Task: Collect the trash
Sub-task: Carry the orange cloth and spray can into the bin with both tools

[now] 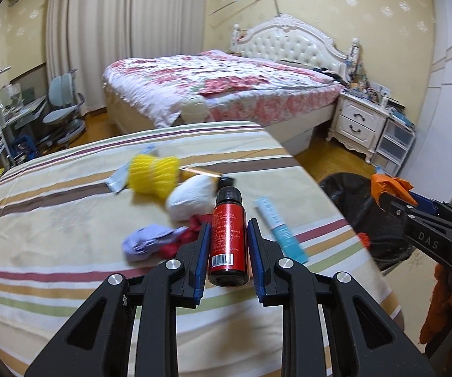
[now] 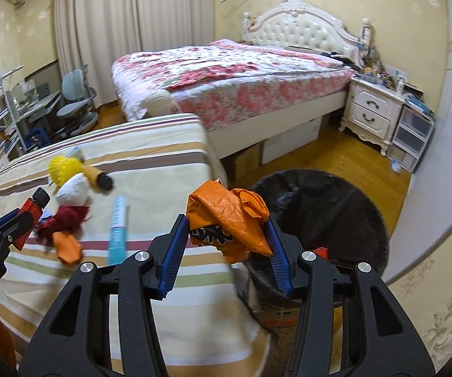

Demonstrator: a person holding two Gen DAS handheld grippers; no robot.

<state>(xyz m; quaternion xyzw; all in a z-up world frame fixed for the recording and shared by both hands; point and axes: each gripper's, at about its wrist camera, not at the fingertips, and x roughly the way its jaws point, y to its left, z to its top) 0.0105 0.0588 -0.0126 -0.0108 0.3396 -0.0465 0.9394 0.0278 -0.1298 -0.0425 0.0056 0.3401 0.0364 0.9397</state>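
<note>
My left gripper is shut on a red bottle with a black cap, held above the striped table; it also shows in the right wrist view. My right gripper is shut on a crumpled orange wrapper, near the rim of the black-lined trash bin. On the table lie a yellow foam net, a white wad, a purple scrap, a red scrap, a teal tube and a brown tube.
The bin stands on the wooden floor right of the table. A floral bed lies behind, with a white nightstand and plastic drawers. A desk chair and shelves stand at the left.
</note>
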